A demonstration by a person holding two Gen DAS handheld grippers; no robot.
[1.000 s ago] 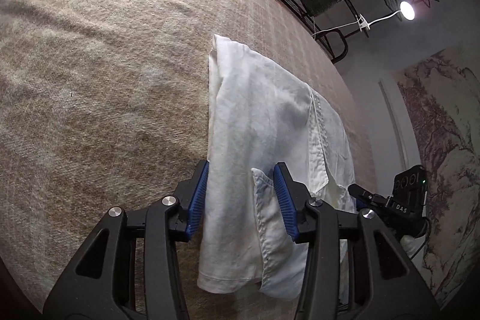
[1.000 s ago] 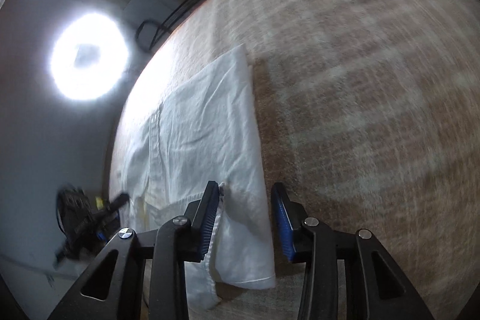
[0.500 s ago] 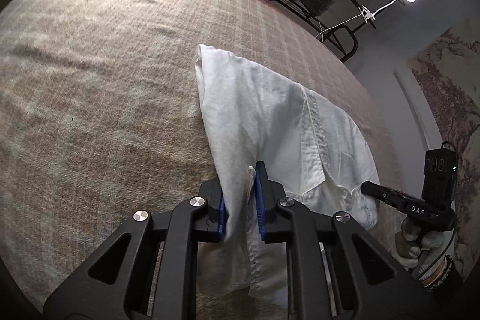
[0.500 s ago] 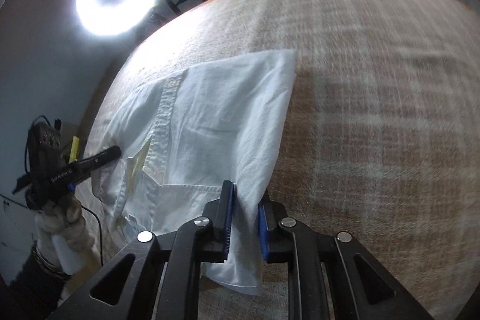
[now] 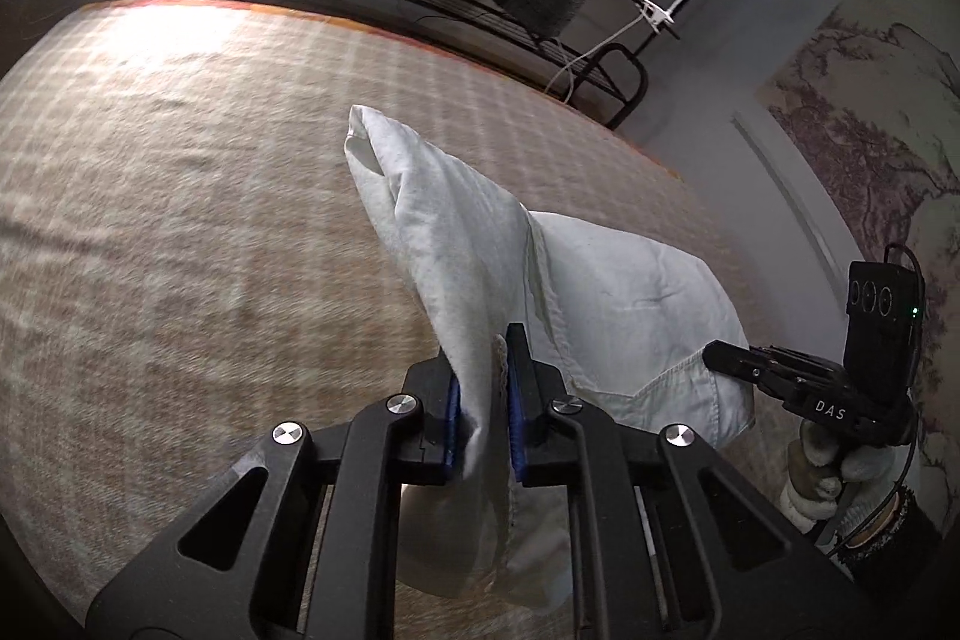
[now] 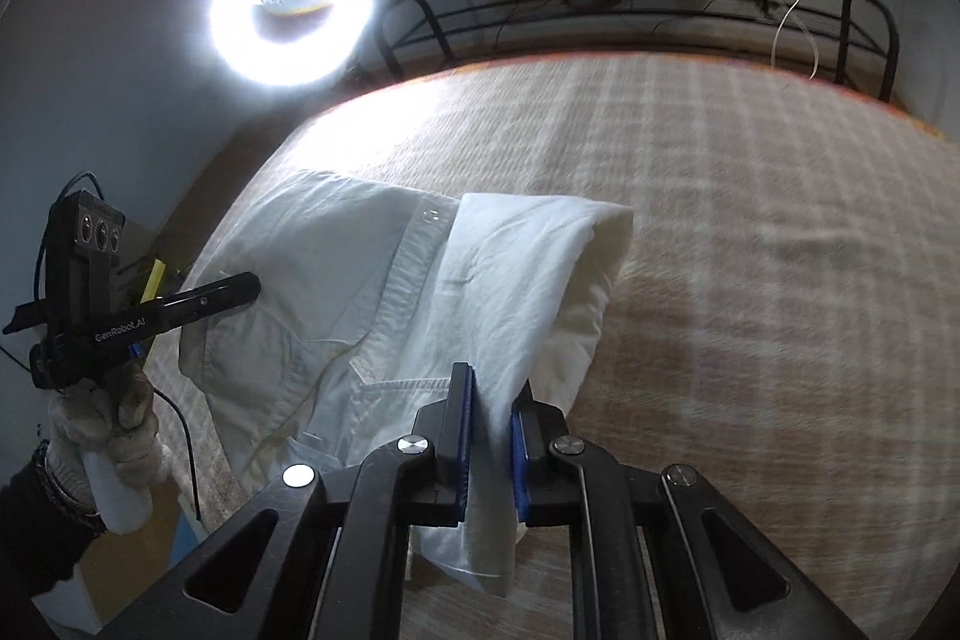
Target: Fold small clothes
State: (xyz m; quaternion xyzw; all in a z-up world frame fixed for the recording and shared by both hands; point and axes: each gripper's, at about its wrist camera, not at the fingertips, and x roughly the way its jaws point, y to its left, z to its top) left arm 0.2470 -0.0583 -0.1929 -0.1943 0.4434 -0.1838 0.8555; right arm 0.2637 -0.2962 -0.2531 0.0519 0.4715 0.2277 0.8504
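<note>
beige checked blanket (image 5: 180,220) covers the bed under both tools. my left tool (image 5: 483,394) has just pinched onto the white shirt (image 5: 630,316); the right tool (image 6: 492,418) likewise, each lifting a bottom corner ahead of its pads.

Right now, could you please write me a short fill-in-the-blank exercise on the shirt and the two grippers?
1. Both grippers are shut on a ____ shirt.
2. The shirt lies partly on a ____ blanket.
3. The left gripper pinches the shirt between ____ pads.
4. Beyond the right gripper, a round ____ light glows.

Missing words: white; checked; blue; ring
</note>
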